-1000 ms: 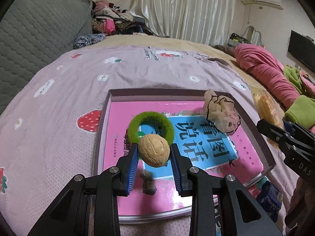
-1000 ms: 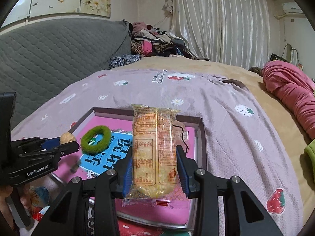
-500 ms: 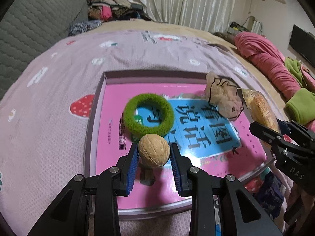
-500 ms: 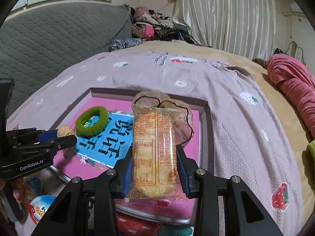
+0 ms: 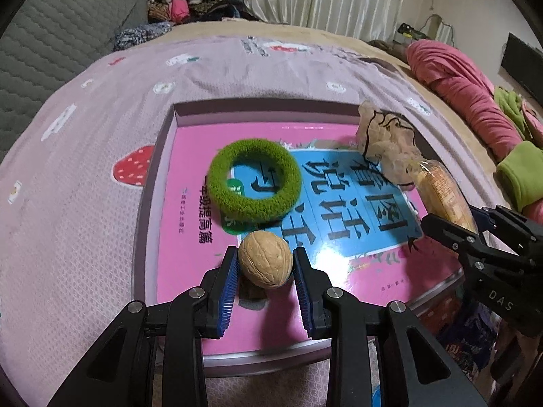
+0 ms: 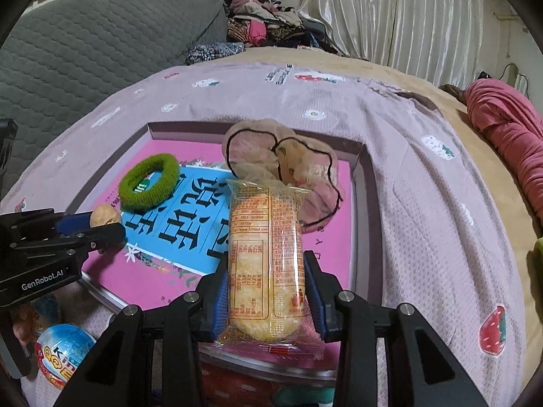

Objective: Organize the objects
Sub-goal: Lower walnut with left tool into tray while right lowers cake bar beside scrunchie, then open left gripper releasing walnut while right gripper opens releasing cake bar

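Left gripper clamped on a walnut, blue pads pressed to both sides of the shell, held just above the near part of a shallow box lying on a mauve bedspread printed with strawberries. Inside the box, a pink and blue book flat on the bottom, a fuzzy green hair tie resting on its cover just beyond the walnut, and a crumpled beige hair net with a dark edge in the far right corner. Right gripper closed around the lower part of a clear-wrapped cracker packet, packet upright between the fingers, its top overlapping the hair net in the right wrist view, above the near right side of the box. Same hair tie and walnut visible at left there, with the left gripper entering from the left edge. Blue and red toy ball beside the box's near corner, partly hidden. Grey quilted headboard, heaped clothes and pale curtains at the back; red blanket bundled at right
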{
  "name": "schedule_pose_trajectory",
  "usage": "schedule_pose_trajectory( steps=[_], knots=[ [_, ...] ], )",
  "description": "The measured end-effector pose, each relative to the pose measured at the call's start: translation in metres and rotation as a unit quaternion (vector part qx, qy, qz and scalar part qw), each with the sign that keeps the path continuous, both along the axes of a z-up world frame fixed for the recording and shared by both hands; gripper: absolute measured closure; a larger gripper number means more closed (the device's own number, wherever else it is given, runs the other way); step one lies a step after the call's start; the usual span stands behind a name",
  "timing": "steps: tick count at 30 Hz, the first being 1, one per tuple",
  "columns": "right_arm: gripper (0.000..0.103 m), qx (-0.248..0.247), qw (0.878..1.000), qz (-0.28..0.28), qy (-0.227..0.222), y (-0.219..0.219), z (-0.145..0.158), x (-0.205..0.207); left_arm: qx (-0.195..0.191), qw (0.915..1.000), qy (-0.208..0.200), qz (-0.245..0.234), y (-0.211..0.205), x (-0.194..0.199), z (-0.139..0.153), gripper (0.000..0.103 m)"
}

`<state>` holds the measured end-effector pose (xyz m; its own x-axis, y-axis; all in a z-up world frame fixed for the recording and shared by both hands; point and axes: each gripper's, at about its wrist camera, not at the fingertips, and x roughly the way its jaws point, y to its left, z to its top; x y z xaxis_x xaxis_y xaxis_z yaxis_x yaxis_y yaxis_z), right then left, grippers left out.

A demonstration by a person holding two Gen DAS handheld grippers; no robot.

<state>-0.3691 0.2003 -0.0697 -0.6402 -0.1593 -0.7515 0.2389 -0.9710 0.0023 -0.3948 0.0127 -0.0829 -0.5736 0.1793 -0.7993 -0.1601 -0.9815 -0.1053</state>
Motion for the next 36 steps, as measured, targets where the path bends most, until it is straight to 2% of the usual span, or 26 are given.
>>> schedule_pose_trajectory(
  steps=[14, 29, 34, 36],
  knots=[
    [0.063, 0.010, 0.999, 0.003, -0.032, -0.002, -0.011, -0.004, -0.005, 0.9999, -0.008, -0.003, 0.001, -0.001, -0.003, 0.070],
    [0.062, 0.015, 0.999, 0.004, -0.041, -0.002, -0.013, -0.005, -0.011, 0.9998, -0.014, -0.005, 0.000, -0.002, -0.004, 0.070],
    [0.061, 0.015, 0.999, 0.004, -0.046, -0.002, -0.013, -0.005, -0.013, 0.9998, -0.016, -0.008, 0.001, -0.001, -0.004, 0.066],
    [0.059, 0.012, 0.999, 0.004, -0.047, -0.001, -0.013, -0.005, -0.012, 0.9997, -0.017, -0.010, 0.001, -0.001, -0.004, 0.060]
  ],
)
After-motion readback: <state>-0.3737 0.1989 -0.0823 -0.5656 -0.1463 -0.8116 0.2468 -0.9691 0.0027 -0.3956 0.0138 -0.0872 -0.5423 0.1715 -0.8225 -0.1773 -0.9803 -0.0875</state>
